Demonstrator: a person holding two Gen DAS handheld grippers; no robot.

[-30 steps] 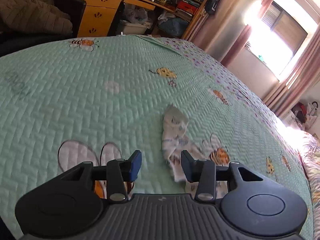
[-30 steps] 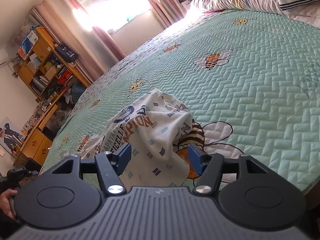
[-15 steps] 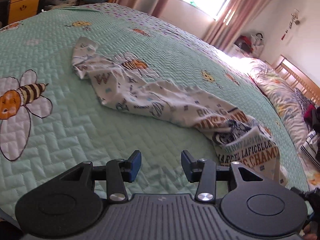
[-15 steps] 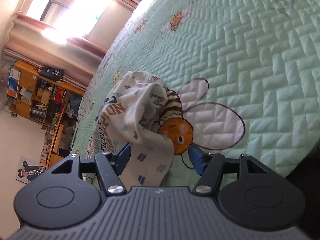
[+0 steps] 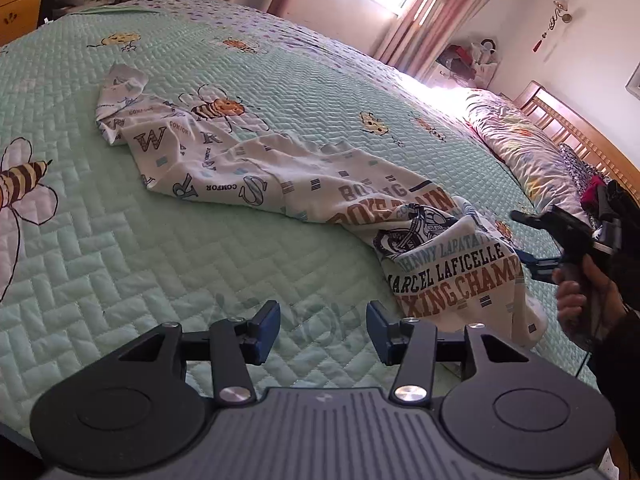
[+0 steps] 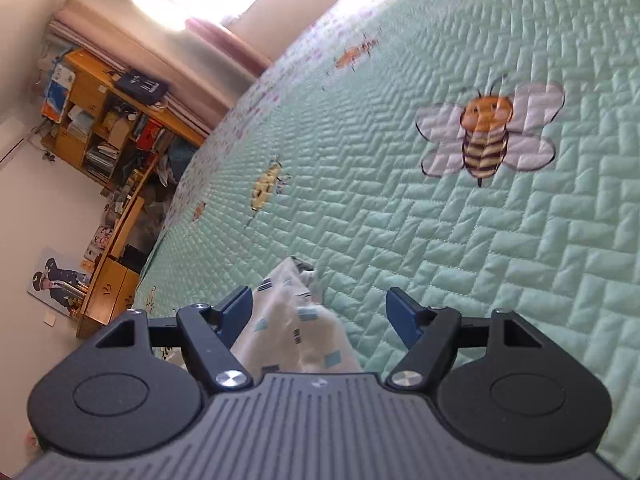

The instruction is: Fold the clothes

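Garment: your printed white shirt lies crumpled across the green bee quilt.
Left gripper: jaws wide — nothing held, above bare quilt.
Right gripper: jaws apart — shirt edge between them, ungripped.

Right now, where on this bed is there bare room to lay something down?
Bare quilt between the left gripper and the printed shirt; more around the big bee. Crowded along the shirt's diagonal and by the pillows.
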